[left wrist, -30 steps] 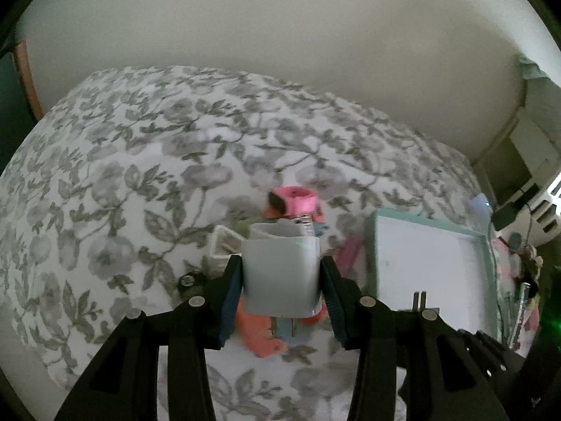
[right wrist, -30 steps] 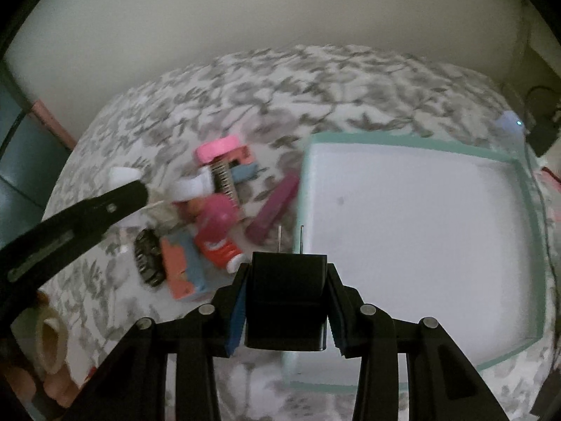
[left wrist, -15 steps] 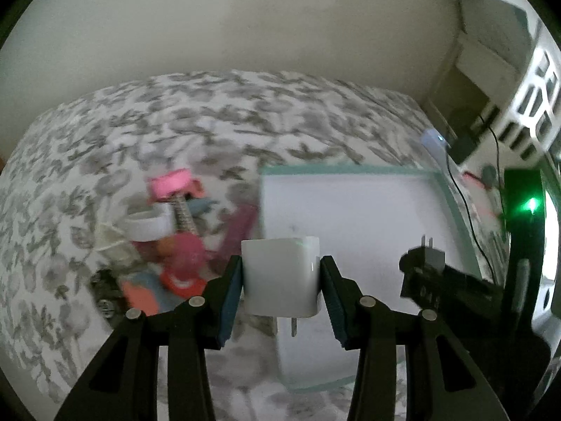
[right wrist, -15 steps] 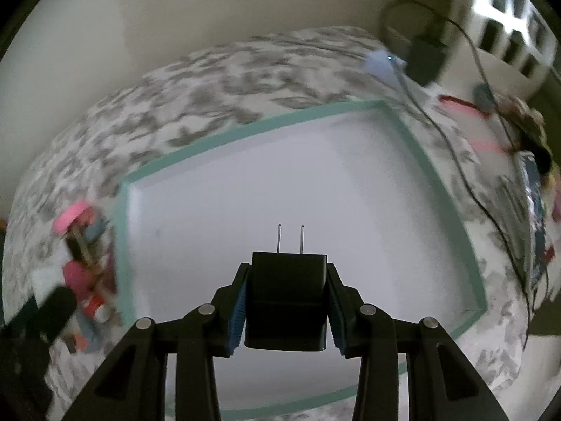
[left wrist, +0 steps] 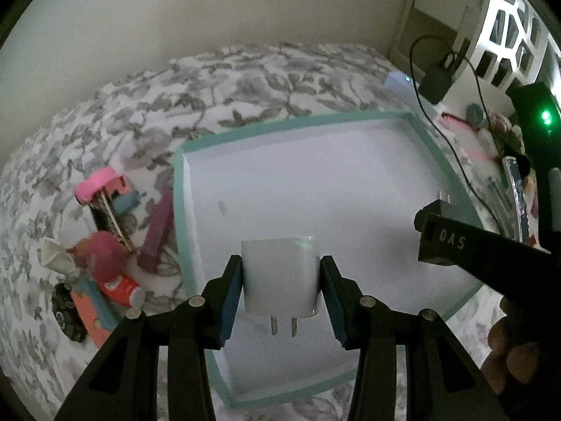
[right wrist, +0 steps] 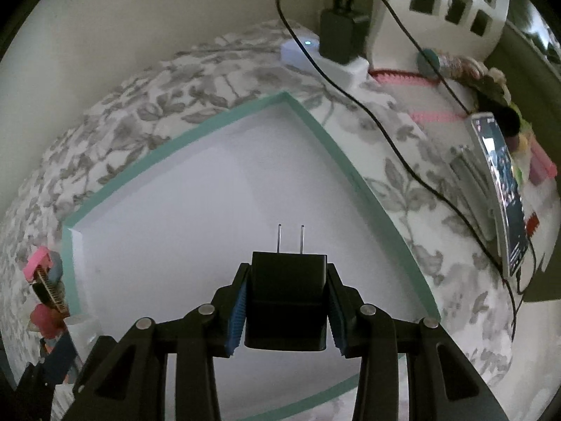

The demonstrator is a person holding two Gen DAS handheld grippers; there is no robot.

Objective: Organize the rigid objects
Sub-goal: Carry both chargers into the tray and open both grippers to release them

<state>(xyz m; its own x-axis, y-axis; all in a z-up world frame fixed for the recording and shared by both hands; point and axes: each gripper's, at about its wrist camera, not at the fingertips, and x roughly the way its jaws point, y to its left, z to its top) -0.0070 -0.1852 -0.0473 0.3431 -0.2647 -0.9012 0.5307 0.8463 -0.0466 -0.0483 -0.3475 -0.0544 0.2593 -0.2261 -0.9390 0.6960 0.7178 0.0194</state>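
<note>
My left gripper (left wrist: 280, 280) is shut on a white plug adapter (left wrist: 278, 277), prongs pointing back toward me, held over the near part of the white tray with a teal rim (left wrist: 178, 210). My right gripper (right wrist: 285, 301) is shut on a black plug adapter (right wrist: 285, 298), prongs pointing forward, held over the same tray (right wrist: 333, 147). The right gripper and its black adapter (left wrist: 438, 235) also show at the right of the left wrist view. The tray's floor shows nothing lying in it.
A heap of small objects (left wrist: 108, 245) lies on the floral cloth left of the tray: pink, red, purple and orange pieces and a black toy car (left wrist: 66, 312). Right of the tray are a black cable (right wrist: 403, 161), a phone (right wrist: 501, 189) and a white charger block (right wrist: 322, 56).
Both grippers have swung right, from over the heap to over the tray. Each has kept its adapter. The heap has slid to the left edge of both views.
</note>
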